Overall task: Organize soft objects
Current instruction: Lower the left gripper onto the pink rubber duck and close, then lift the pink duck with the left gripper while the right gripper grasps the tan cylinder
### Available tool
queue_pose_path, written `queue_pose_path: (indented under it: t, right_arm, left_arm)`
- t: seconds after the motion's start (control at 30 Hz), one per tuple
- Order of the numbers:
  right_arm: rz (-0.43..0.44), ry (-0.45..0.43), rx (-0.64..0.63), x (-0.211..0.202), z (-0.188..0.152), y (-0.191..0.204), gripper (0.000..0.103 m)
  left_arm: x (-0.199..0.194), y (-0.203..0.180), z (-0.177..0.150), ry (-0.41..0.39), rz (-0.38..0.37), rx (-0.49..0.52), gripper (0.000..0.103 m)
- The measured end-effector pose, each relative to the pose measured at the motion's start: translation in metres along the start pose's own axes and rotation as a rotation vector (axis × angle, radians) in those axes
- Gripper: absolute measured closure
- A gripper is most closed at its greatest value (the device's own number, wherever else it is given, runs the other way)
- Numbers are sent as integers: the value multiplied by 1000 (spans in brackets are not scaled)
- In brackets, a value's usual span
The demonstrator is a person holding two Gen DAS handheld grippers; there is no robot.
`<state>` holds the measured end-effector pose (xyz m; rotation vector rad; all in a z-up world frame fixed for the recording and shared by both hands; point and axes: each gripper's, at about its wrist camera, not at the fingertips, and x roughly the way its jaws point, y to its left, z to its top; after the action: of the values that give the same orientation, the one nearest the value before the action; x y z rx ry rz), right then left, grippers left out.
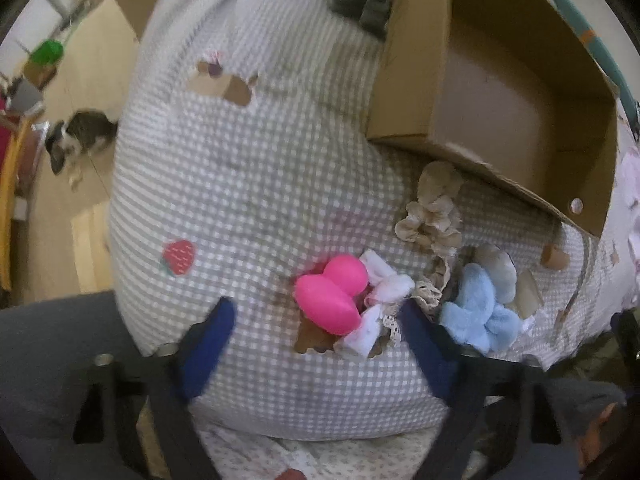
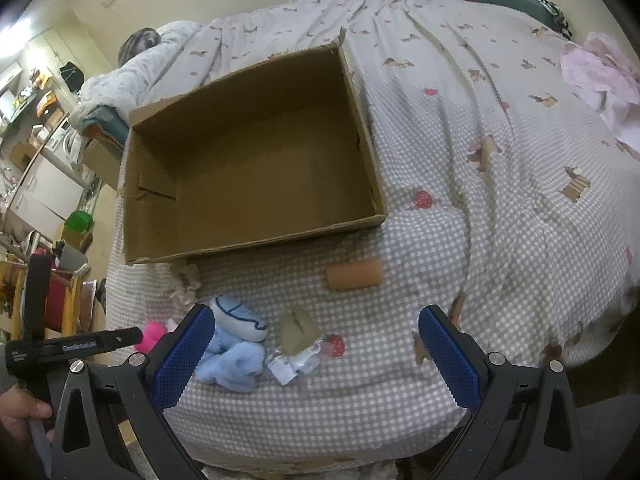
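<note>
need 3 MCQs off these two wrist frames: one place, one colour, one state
1. Where is the cardboard box?
A. on the floor
B. on the checked bed cover
C. on a shelf

2. What colour is the smooth toy ahead of the left hand-held gripper?
A. pink
B. green
C. yellow

3. What is inside the box?
A. all the soft things
B. one blue plush
C. nothing visible

Key:
1 B, the checked cover surrounds the box.
2 A, it is bright pink.
3 C, the right wrist view shows bare cardboard; the blue plush lies outside, near the open right hand-held gripper.
</note>
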<state>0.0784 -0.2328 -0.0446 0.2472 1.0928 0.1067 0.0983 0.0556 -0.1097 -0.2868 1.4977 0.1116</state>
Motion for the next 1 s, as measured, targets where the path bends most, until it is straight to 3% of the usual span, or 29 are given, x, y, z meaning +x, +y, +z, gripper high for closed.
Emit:
queue_pose_path:
  t: [0.17, 0.2, 0.23, 0.27, 0.47, 0.6, 0.73, 0.8, 0.93, 0.97, 1.0]
  right_arm:
    - [1, 31, -35, 12, 4, 0, 0]
    - [3, 36, -33, 14, 5, -1, 0]
    - [10, 42, -24, 17, 7, -3, 0]
    - [21, 48, -11, 19, 8, -6, 0]
    - [89, 70, 67, 28, 21, -25, 0]
    - [60, 97, 81, 44, 25, -34, 1]
    - [9, 165, 71, 76, 23, -32, 19]
    - [-21, 168, 39, 85, 22, -26, 34]
    - [-46, 161, -21, 99, 24, -12, 39]
    - [-52, 161, -23, 102, 24, -12, 45]
    - [-59, 163, -25, 106, 24, -11, 58]
  left_arm:
    - [28, 5, 4, 57, -22, -23, 36]
    - [32, 6, 5, 60, -26, -29, 42]
    - [36, 8, 5, 64, -29, -36, 58]
    - [40, 10, 6, 71, -44, -43, 66]
    - [23, 27, 4, -11, -73, -65, 67]
    - [-8, 32, -3, -162, -45, -50, 67]
    - [-38, 8, -5, -229, -40, 10, 67]
    - [-41, 2, -4, -234, -56, 30, 67]
    - [-48, -7, 7, -249, -44, 29, 67]
    - [-46, -8, 5, -250, -45, 24, 67]
    - [-45, -5, 6, -248, -46, 19, 67]
